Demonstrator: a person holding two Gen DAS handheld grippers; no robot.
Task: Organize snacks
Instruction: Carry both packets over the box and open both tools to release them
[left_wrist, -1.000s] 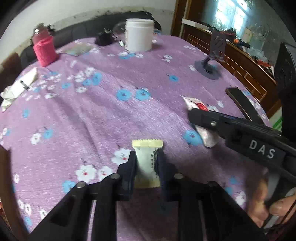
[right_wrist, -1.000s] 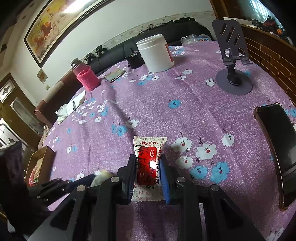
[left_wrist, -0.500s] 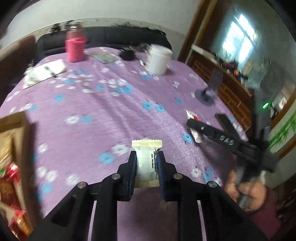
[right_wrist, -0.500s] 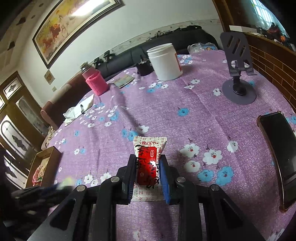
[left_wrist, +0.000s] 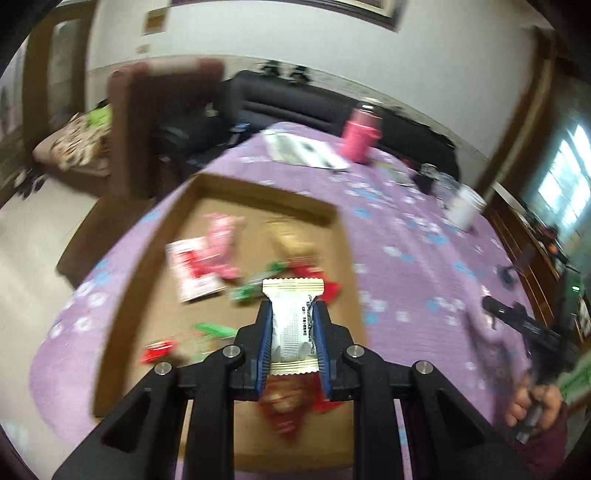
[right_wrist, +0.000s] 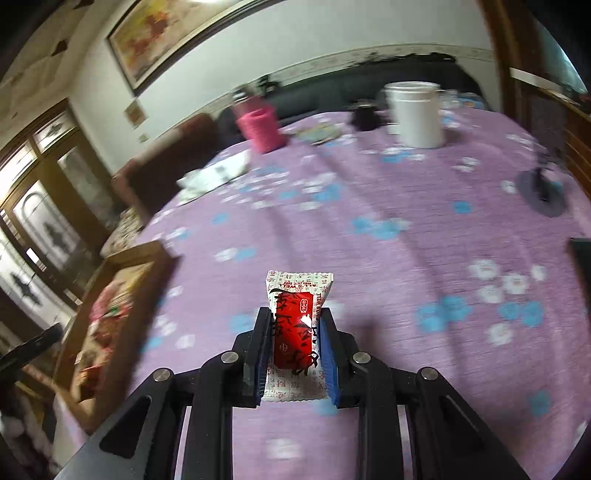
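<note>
snacks sit one in each gripper. the white packet is clamped upright between the pads of the left gripper, hanging over the cardboard box of loose snacks on the purple floral counter. the red-and-white packet is pinched in the right gripper, above bare cloth, with the box well off to its left.

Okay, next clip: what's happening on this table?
A person is sorting wrapped snacks with a handheld gripper in each hand. The left gripper grips a white snack packet above the cardboard box, which already holds several snacks. The right gripper holds a red snack packet over the purple floral tablecloth.
</note>
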